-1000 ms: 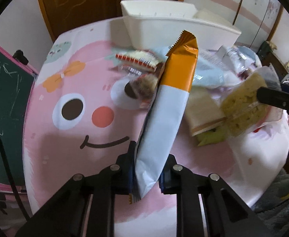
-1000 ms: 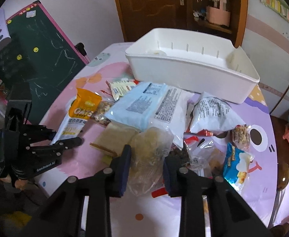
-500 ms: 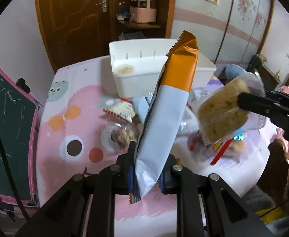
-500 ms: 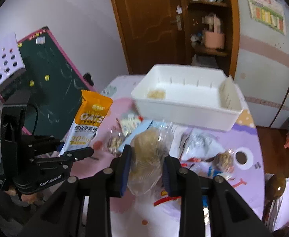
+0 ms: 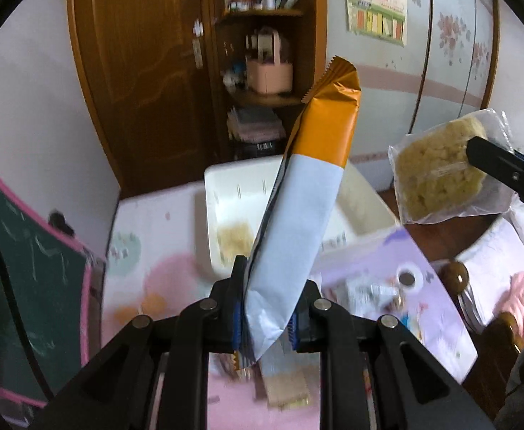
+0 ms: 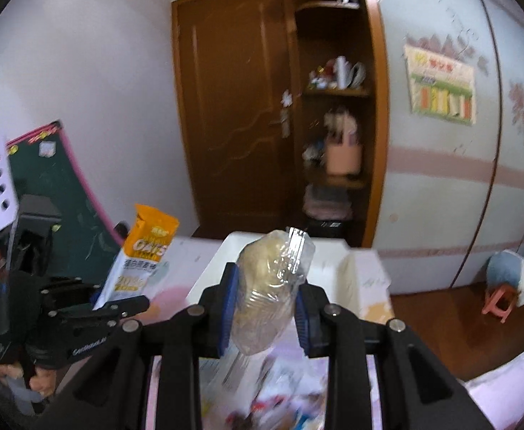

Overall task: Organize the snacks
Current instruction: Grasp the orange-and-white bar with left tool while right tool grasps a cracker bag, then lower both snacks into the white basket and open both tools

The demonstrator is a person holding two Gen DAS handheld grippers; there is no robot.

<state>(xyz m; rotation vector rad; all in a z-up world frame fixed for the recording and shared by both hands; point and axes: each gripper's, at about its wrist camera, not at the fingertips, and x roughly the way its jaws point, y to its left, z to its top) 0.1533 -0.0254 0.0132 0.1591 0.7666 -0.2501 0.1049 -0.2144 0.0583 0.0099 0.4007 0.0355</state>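
We hold our left gripper point(image 5: 265, 317) clamped tight on the lower end of the oat bar point(image 5: 305, 215), which stands tilted up above the white bin point(image 5: 212, 193). Our right gripper point(image 6: 263, 308) is closed on the clear bag point(image 6: 272, 286) of yellow crisped cake, also lifted over the table point(image 5: 147, 229). A similar cake lies in the bin. More snacks point(image 6: 280, 405) lie blurred on the table below.
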